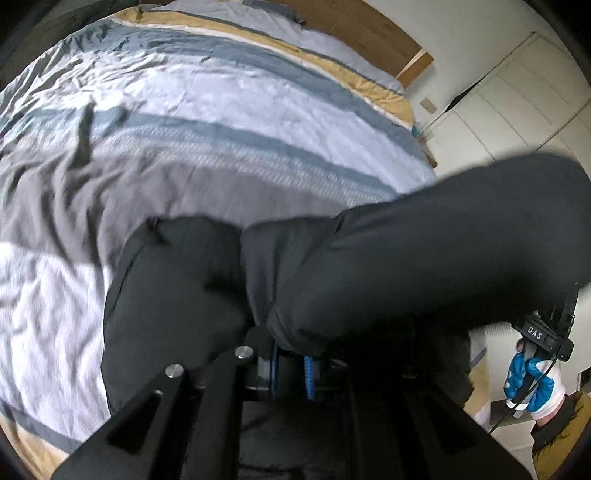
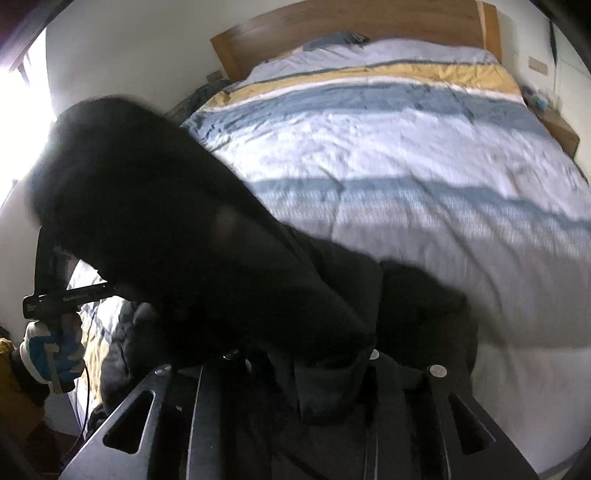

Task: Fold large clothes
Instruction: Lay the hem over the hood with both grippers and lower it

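A black garment [image 1: 424, 258] hangs stretched between two hand-held grippers above a bed covered by a striped duvet [image 1: 229, 122] in blue, white, grey and yellow. From the left wrist camera, the cloth bunches over the left gripper [image 1: 291, 354], whose blue-edged fingers [image 1: 309, 376] show only in part beneath the folds and sit pressed together on the fabric. The same view takes in the right gripper [image 1: 554, 317] at the far edge, gripped by a hand in a blue and white glove [image 1: 532, 380], the garment's other end draped across its tip. The right wrist camera gives the reverse: the left gripper's dark body appears low at the picture's edge, held by a second gloved hand [image 2: 51, 354], while the garment sweeps diagonally across and buries the near fingers. Whether those right fingers pinch the cloth or stand slightly parted around it cannot be told in either view. Only the right wrist camera shows the full wooden headboard [image 2: 351, 26] and a bright window [image 2: 22, 99]; only the left shows white cupboard doors [image 1: 517, 96] beside the bed.
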{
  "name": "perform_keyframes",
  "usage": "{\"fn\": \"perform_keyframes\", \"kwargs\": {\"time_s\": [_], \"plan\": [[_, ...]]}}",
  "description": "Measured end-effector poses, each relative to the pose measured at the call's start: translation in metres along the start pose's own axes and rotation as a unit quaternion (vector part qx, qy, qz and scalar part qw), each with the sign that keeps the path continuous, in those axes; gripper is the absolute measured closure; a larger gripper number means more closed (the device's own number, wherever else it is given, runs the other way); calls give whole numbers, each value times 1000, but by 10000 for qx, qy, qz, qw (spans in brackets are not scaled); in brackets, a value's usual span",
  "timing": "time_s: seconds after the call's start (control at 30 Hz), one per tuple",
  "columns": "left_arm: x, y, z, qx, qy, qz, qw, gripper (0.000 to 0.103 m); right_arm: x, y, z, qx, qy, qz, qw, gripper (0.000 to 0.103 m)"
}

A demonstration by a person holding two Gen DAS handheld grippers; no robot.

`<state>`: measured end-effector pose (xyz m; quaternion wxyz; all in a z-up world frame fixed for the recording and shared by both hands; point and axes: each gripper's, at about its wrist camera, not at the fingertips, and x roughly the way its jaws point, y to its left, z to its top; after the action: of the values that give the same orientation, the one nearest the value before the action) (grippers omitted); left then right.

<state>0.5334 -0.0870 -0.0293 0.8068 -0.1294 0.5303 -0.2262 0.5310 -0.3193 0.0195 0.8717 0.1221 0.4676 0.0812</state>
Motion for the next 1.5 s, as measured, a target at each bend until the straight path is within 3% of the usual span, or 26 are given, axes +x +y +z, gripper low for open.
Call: {"fn": "perform_keyframes", "kwargs": {"time_s": [0.27,0.47,0.63,0.7,0.77,0.93,1.2,1.5], "plan": [[5,20,-52,-60,315,404,9987,93,6,-16,-52,236,79,-194,9995,68],[-31,8,-69,89,127,748,9971,92,-11,-19,-70,262,146,-250,9992,51],[-68,-16,-58,213,-148,699,9972,91,-50,-24,-82,251,115,-472,9985,41],[-83,-32,-46,315,-324,597,9972,82,-70,-24,-81,237,-13,-505,9984,39],[-93,-48,-36,403,-488,477,9969,67,-90,-21,-72,243,-209,-438,9985,34],[-89,-84,-12,669,-559,311,9957,59,-111,1,-38,60,-576,-155,9982,25],[-40,-112,-2,997,-514,615,9918,57,-65,41,-14,-366,-434,142,9983,23],[18,-91,-44,1229,-152,1123,9859,57,2,32,-47,-509,275,-59,9983,23]]}}
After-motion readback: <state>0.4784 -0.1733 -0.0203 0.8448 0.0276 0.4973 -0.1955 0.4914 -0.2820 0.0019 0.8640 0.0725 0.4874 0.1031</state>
